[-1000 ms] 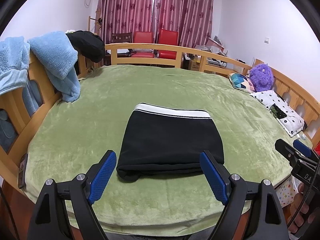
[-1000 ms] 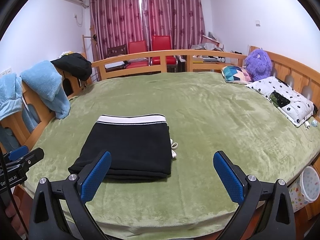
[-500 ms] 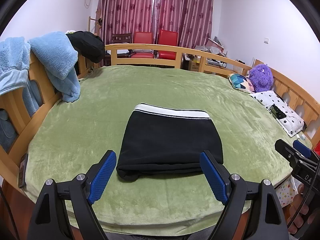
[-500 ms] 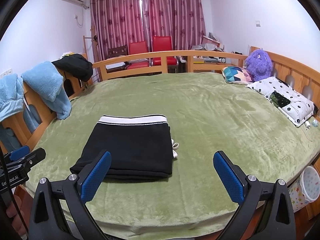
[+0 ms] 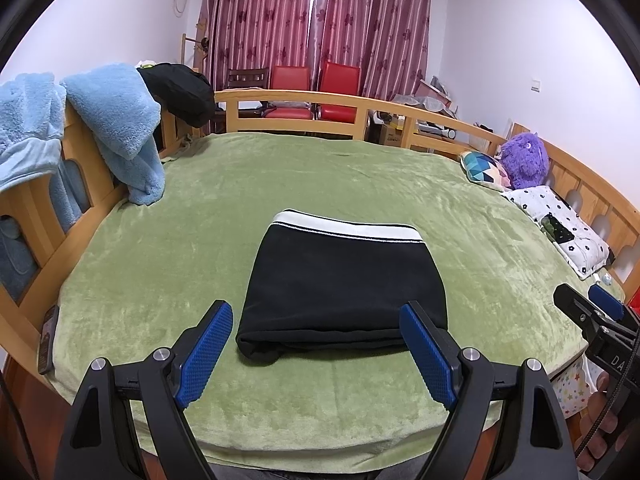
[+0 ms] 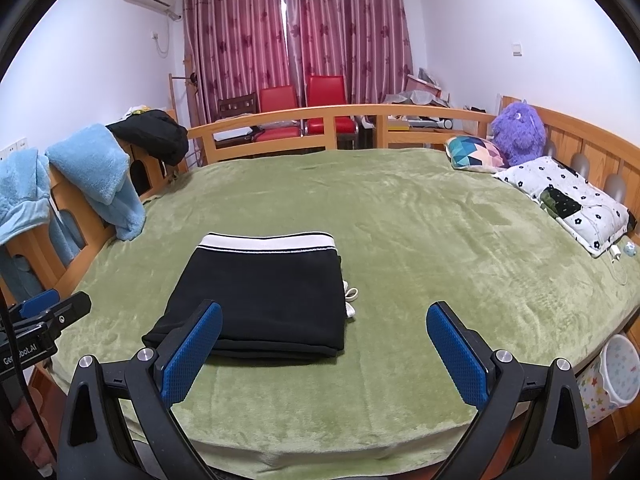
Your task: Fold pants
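The black pants (image 5: 344, 284) lie folded into a compact rectangle on the green bed (image 5: 200, 248), white waistband on the far side, near the bed's front edge. The left tongs (image 5: 316, 344) hover released just before the near fold. The right tongs (image 6: 324, 348) hang released too, off the pants' right corner, grasping nothing.

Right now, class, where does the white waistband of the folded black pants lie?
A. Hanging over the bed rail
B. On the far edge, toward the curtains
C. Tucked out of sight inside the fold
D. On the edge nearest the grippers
B: the white waistband runs along the far edge of the folded black pants, on the side toward the curtains.
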Demonstrator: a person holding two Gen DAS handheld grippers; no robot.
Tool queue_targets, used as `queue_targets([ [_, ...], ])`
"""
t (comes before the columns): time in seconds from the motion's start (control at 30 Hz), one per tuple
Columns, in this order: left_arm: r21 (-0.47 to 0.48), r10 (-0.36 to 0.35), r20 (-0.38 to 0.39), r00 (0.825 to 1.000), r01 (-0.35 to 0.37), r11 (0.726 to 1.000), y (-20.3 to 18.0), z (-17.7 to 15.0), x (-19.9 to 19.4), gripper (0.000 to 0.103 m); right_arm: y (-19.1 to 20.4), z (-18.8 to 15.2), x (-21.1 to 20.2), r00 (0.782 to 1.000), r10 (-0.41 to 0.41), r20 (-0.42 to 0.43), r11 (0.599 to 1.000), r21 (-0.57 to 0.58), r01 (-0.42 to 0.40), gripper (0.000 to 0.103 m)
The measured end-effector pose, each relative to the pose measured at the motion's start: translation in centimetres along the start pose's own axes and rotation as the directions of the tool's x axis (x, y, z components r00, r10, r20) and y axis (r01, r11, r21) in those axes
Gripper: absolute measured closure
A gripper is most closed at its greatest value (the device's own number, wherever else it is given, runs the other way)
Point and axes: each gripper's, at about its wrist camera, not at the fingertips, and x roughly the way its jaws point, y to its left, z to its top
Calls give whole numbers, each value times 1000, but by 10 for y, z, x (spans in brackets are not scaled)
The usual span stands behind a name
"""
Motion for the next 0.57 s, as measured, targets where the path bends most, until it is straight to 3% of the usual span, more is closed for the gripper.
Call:
queue_targets([
  [0.57, -17, 24, -5, 1000, -24, 1000, 4, 6, 2, 18, 11, 2, 3, 1000, 20, -7, 1000, -2, -20, 2],
])
